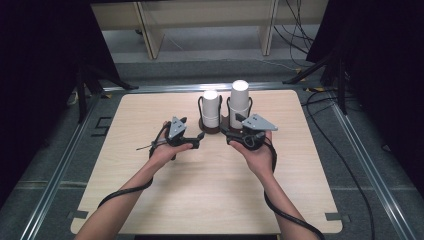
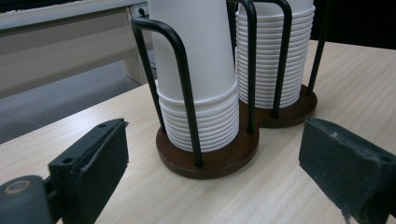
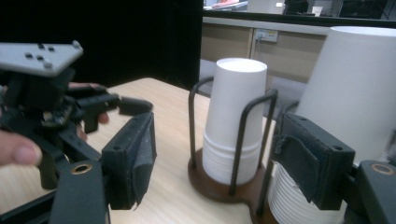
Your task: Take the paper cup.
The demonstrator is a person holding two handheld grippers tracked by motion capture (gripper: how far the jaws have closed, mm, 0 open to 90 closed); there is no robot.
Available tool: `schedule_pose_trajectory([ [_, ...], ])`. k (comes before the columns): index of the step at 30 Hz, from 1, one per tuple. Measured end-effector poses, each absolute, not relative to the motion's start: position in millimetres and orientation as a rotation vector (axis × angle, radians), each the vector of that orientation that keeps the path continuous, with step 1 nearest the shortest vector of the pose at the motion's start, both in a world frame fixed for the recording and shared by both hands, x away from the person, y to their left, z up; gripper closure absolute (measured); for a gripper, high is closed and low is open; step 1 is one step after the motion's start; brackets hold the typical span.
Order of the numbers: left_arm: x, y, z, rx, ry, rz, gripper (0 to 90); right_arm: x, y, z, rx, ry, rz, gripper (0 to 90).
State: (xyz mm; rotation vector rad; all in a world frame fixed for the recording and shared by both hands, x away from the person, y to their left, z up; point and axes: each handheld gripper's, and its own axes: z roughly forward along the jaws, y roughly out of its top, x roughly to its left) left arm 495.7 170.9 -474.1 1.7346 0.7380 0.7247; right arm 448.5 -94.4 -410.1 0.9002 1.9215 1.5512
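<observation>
Paper-cup stacks (image 1: 239, 102) stand in a wire holder (image 2: 210, 156) on the tabletop (image 1: 210, 185); left claw (image 1: 192, 139) and right claw (image 1: 231, 135) both released, empty.

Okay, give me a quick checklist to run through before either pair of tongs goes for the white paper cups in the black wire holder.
1. Left tongs open with nothing between the jaws: ok.
2. Right tongs open and not yet pressing on anything: ok.
3. Shorter stack of white paper cups upright inside its black wire loops: ok.
4. Taller stack of white paper cups upright in the neighbouring loops: ok.
5. Round dark brown wooden base flat on the light wooden table: ok.
6. Whether the top cup will lift off without dragging the ones nested under it: cannot tell.
</observation>
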Motion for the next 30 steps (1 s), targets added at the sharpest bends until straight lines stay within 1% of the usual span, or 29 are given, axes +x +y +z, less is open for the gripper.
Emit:
schedule_pose_trajectory([
  [1,499,168,-474,1.726,0.748,0.704,9.0,453,-92,-409,0.882,1.911,1.547,30.2],
  [4,505,164,-474,1.725,0.766,0.704,10.0,464,-82,-405,0.856,1.897,1.546,31.6],
  [11,523,151,-481,1.743,0.795,0.665,14.0,487,-60,-402,0.9,1.93,1.515,32.9],
  [12,524,149,-483,1.752,0.826,0.644,14.1,490,-58,-402,0.89,1.919,1.507,33.2],
  [17,535,145,-489,1.763,0.847,0.62,15.8,504,-50,-396,0.906,1.924,1.495,33.5],
  [24,542,140,-486,1.77,0.843,0.608,16.8,518,-46,-393,0.876,1.914,1.45,33.5],
  [30,548,138,-492,1.76,0.883,0.598,17.1,529,-42,-393,0.895,1.918,1.416,33.5],
])
